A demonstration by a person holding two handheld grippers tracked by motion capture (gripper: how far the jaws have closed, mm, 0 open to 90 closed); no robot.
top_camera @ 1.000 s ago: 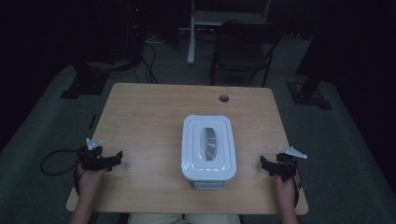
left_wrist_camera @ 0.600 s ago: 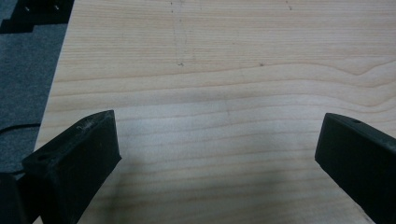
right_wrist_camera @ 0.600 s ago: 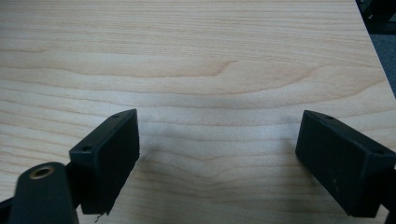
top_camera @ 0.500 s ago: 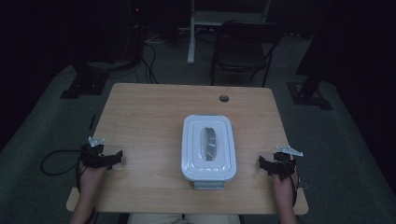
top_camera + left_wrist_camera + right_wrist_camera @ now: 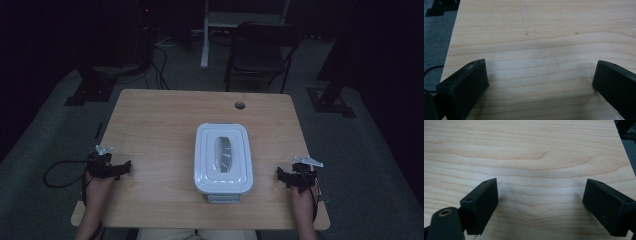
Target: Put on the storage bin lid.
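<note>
A white lidded box [image 5: 223, 158] with an oval window in its lid lies at the middle of the wooden table [image 5: 160, 125]. My left gripper [image 5: 125, 167] rests near the table's left edge, well apart from the box, pointing toward it. My right gripper [image 5: 281, 176] rests near the right edge, also pointing at the box from a distance. In the left gripper view the left gripper [image 5: 539, 75] is open over bare wood. In the right gripper view the right gripper [image 5: 540, 195] is open too, with nothing between its jaws.
A round cable hole [image 5: 240, 105] sits near the table's far edge. Behind the table stand a dark chair [image 5: 262, 55] and a white desk leg [image 5: 205, 35]. Black stand feet [image 5: 87, 92] lie on the floor at both sides. A cable [image 5: 60, 172] trails from the left gripper.
Both grippers have shifted slightly inward and toward the near edge. The box has not moved.
</note>
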